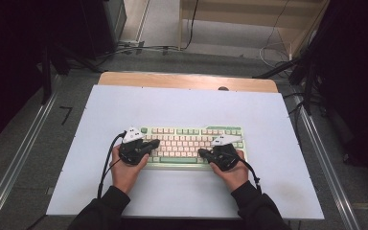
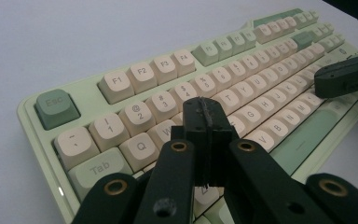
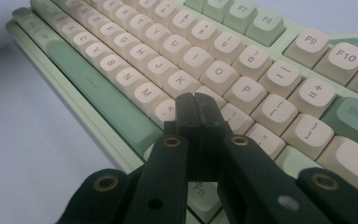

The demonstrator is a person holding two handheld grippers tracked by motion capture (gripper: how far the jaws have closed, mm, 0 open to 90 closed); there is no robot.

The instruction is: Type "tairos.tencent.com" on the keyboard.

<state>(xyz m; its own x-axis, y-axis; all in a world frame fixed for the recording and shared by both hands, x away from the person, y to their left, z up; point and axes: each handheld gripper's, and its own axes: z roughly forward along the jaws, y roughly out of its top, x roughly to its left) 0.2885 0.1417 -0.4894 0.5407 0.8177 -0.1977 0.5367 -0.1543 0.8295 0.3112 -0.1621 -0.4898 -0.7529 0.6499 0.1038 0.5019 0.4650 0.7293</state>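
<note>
A pale green keyboard (image 1: 191, 130) with cream and green keys lies in the middle of the white table top (image 1: 187, 108). My left gripper (image 1: 156, 143) is shut with nothing in it, its tips low over the keyboard's left keys. In the left gripper view the closed tips (image 2: 204, 109) hover above the W and E keys of the keyboard (image 2: 51, 126). My right gripper (image 1: 201, 152) is shut and empty too, over the keyboard's lower right. Its tips (image 3: 196, 108) sit just above the keys near L and the comma key of the keyboard (image 3: 102, 100). The right gripper (image 2: 347, 77) also appears far right in the left gripper view.
A person's hands and dark sleeves come in from the near edge. The white top has bare room all around the keyboard. Behind it runs a wooden table edge (image 1: 187, 80), then grey floor with cables, metal rails on both sides and black stands.
</note>
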